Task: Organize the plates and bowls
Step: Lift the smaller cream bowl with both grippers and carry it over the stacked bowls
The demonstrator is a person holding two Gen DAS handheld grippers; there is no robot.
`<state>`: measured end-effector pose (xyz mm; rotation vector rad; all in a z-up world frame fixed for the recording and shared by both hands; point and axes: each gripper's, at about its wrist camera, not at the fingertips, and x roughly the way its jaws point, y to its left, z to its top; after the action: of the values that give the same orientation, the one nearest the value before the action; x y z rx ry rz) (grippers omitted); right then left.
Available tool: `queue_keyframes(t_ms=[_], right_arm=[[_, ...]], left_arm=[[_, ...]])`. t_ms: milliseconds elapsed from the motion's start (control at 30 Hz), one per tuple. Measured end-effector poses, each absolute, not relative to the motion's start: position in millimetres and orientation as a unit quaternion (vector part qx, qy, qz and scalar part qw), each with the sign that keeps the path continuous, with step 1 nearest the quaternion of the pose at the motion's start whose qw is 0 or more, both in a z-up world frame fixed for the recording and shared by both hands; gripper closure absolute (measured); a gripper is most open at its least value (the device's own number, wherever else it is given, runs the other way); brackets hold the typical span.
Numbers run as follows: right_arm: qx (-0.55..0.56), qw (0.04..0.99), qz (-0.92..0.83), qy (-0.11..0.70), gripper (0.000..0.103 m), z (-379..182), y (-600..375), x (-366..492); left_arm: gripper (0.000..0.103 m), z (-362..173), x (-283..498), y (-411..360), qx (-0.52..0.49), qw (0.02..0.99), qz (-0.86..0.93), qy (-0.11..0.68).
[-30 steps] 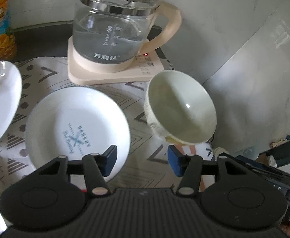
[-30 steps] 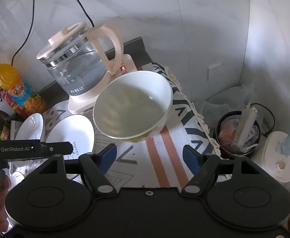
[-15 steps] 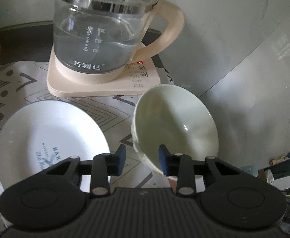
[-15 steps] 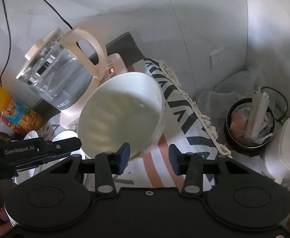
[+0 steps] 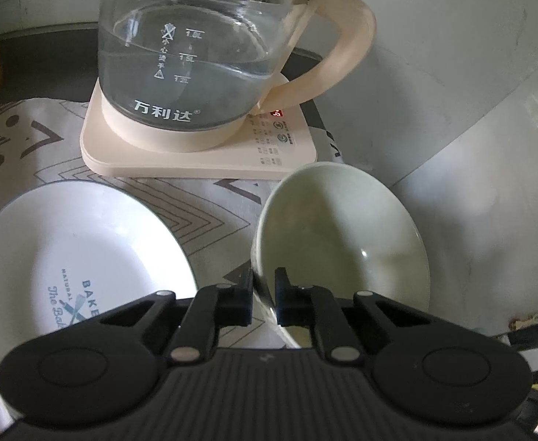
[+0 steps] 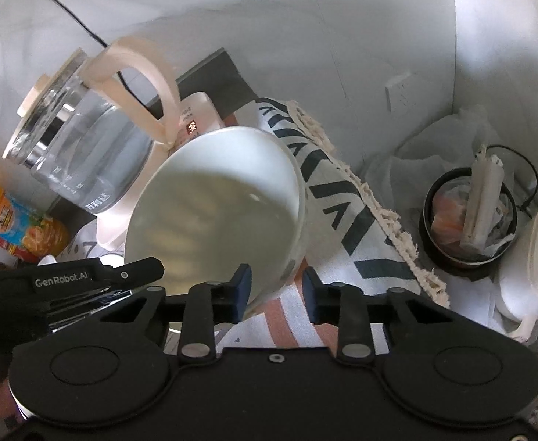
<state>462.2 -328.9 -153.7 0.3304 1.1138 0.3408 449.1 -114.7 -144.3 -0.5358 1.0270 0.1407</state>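
Note:
A pale cream bowl [image 5: 342, 235] stands tilted on the patterned cloth, right of a white plate [image 5: 81, 242] printed with blue lettering. My left gripper [image 5: 263, 299] is shut on the bowl's near rim, one finger inside and one outside. In the right wrist view the same bowl [image 6: 217, 217] is tipped toward the camera. My right gripper [image 6: 276, 288] is open with its left finger against the bowl's wall and its right finger apart from it. The left gripper's body [image 6: 67, 286] shows at that view's left.
A glass kettle [image 5: 203, 47] on a cream base [image 5: 195, 147] stands just behind the dishes. An orange juice bottle [image 6: 11, 220] is at the left. The cloth's fringed edge [image 6: 361, 191] drops to a floor with a black bin [image 6: 467, 220] and a white appliance [image 6: 533, 264].
My left gripper moved forward and closed on the bowl's rim. My right gripper narrowed, then opened off the bowl, which tipped more toward the kettle side.

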Motion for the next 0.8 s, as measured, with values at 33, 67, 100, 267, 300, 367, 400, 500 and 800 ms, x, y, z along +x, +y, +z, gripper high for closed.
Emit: queue_keyframes(t_ms=[33,67,100,267,300,367,400,500,800], right_arm=[[0.158,0.824,0.155,0.522,0.078,-154.5,-327.7,461.8],[0.155,0.827,0.152,0.52,0.079,-153.9,-326.2,461.0],[0.15,0.829,0.149,0.518,0.079,-152.8,-324.8,460.1],[0.148,0.836,0.147,0.508,0.08,-144.1,-324.2,451.5],[0.148,0.837,0.147,0.506,0.08,-141.6,-324.4,449.1],[0.148,0.839,0.148,0.502,0.08,-136.7,-324.1,444.1],[0.147,0.841,0.148,0.5,0.08,-133.8,-323.7,441.0],[0.146,0.844,0.148,0.495,0.08,-126.5,-321.9,432.8],[0.139,0.858,0.158,0.469,0.08,-102.6,-312.4,402.5]], left_arm=[[0.094,-144.1,448.9,-114.7,-0.254,0.834,0.067,0.486],[0.094,-143.5,447.7,-114.2,-0.256,0.833,0.067,0.486],[0.094,-142.8,446.5,-113.8,-0.257,0.833,0.066,0.485],[0.094,-135.4,437.3,-108.8,-0.264,0.834,0.059,0.481],[0.094,-132.8,434.8,-108.4,-0.264,0.835,0.057,0.48],[0.094,-127.9,429.1,-106.3,-0.265,0.835,0.055,0.478],[0.094,-126.1,426.3,-105.4,-0.265,0.836,0.054,0.477],[0.094,-118.0,415.8,-102.2,-0.265,0.839,0.05,0.472],[0.094,-95.9,384.5,-88.2,-0.269,0.847,0.04,0.457]])
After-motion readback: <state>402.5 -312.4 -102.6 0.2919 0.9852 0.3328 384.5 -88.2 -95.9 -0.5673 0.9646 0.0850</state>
